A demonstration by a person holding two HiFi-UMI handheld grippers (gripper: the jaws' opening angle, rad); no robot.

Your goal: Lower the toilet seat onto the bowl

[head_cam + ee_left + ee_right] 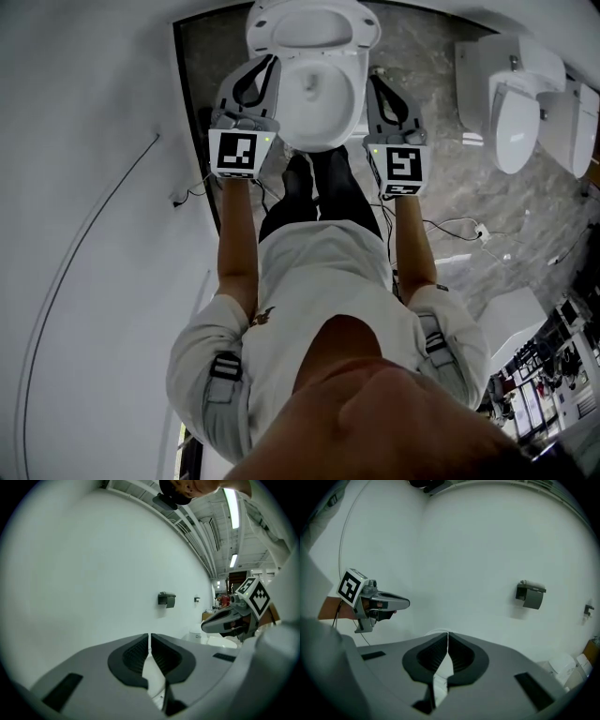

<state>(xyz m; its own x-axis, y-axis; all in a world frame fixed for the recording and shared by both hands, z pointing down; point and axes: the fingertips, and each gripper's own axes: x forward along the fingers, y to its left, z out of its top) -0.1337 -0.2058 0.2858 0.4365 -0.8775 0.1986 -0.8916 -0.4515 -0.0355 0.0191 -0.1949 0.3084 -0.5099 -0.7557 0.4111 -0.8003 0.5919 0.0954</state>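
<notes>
A white toilet (314, 80) stands at the top of the head view, its oval bowl open below a wider white part at the back. Whether that back part is the raised seat I cannot tell. My left gripper (269, 60) hangs just left of the bowl and my right gripper (375, 75) just right of it. Both are shut with nothing between the pads. The left gripper (149, 635) faces a white wall, and the right gripper (234, 618) shows at the side of its view. The right gripper (447, 633) faces the same wall, with the left gripper (375, 603) to its left.
A dark paper holder (529, 595) (167, 599) hangs on the wall ahead. Two more white toilets (514, 103) stand on the marble floor at the right. Cables (459, 225) trail across that floor. A white wall (84, 234) runs along the left. The person's legs (314, 187) stand before the bowl.
</notes>
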